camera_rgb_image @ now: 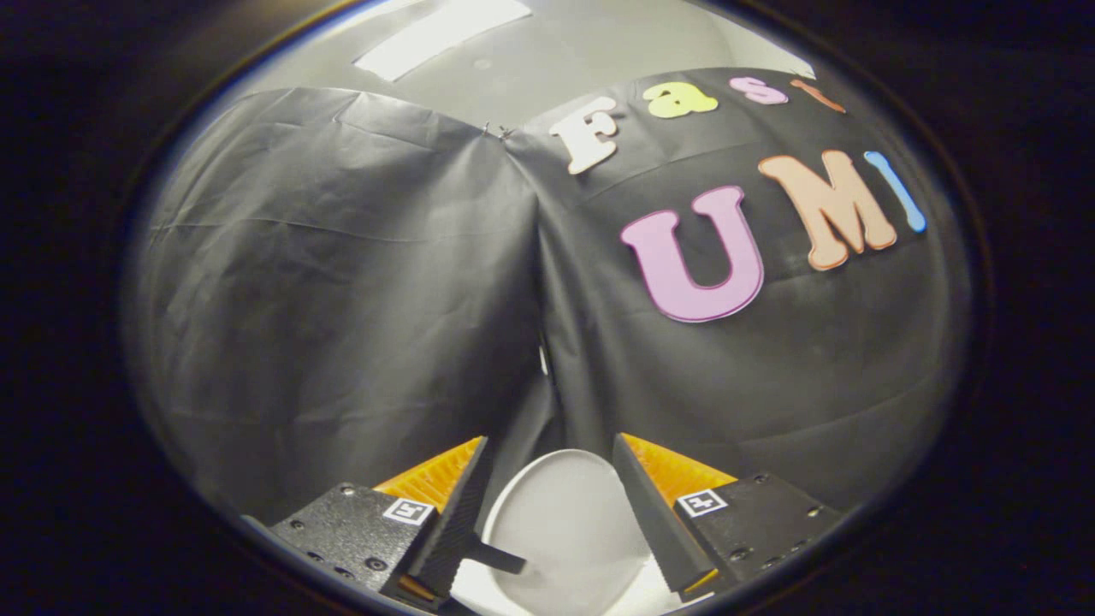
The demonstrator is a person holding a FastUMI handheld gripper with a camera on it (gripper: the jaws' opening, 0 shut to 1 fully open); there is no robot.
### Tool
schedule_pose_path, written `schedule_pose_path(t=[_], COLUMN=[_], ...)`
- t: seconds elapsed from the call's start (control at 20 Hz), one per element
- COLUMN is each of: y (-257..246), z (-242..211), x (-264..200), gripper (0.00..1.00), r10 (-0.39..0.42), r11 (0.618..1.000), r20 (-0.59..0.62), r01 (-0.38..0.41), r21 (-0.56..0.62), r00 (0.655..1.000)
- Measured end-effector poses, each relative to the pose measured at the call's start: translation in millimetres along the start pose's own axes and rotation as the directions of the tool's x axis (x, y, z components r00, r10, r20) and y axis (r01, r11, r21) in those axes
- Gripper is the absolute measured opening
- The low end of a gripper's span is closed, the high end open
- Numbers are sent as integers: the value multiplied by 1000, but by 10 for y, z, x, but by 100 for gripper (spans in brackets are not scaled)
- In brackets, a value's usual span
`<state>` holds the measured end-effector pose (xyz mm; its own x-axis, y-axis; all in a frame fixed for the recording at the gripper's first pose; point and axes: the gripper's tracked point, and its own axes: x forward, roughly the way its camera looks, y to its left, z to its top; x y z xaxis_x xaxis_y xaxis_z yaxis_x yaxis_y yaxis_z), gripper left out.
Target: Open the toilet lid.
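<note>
Gripper view, looking forward along the two fingers.

Tongs (552, 453): open. The fingers stand well apart with a wide gap between the tips, and nothing is pressed between them. Left finger (462, 505) at about 7 o'clock, right finger (654, 513) at about 5 o'clock. Each carries a ribbed pad on its outer face and a dark block behind it with a small square marker.

Toilet lid (565, 522): white, smooth, rounded in outline, at 6 o'clock. It shows through the gap between the fingers and below their tips. Its far curved edge lies just short of the fingertip line. The lid's surface faces the camera. Whether it lies flat down on the bowl or is partly raised, cannot tell. Neither finger visibly touches it; the inner edges of both fingers overlap its outline, but whether they make contact cannot be judged from this angle.

A short dark bar (496, 560) sticks out from the base of the left finger toward 3 o'clock, across the lid's lower left part.

Booth wall (342, 282): black cloth, creased, filling the scene from 9 o'clock through 12 to 3 o'clock, beyond the fingers. A vertical fold or seam (539, 257) runs down the middle toward the lid, where two panels meet.

Ceiling (556, 51): pale grey strip at 12 o'clock above the cloth, with a bright rectangular light panel (440, 34) at about 11 o'clock.
</note>
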<state>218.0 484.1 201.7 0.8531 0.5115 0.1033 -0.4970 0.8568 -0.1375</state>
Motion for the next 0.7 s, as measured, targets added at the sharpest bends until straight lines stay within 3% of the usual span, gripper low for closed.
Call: schedule_pose_path(t=[0.4, 0.7], y=[-983, -1668], z=[259, 388], x=[-660, -1315], gripper=[88, 88], r10=[-140, -277], r11=[989, 958], r20=[43, 97], r01=[141, 282], r21=[-33, -45], r00=[989, 956])
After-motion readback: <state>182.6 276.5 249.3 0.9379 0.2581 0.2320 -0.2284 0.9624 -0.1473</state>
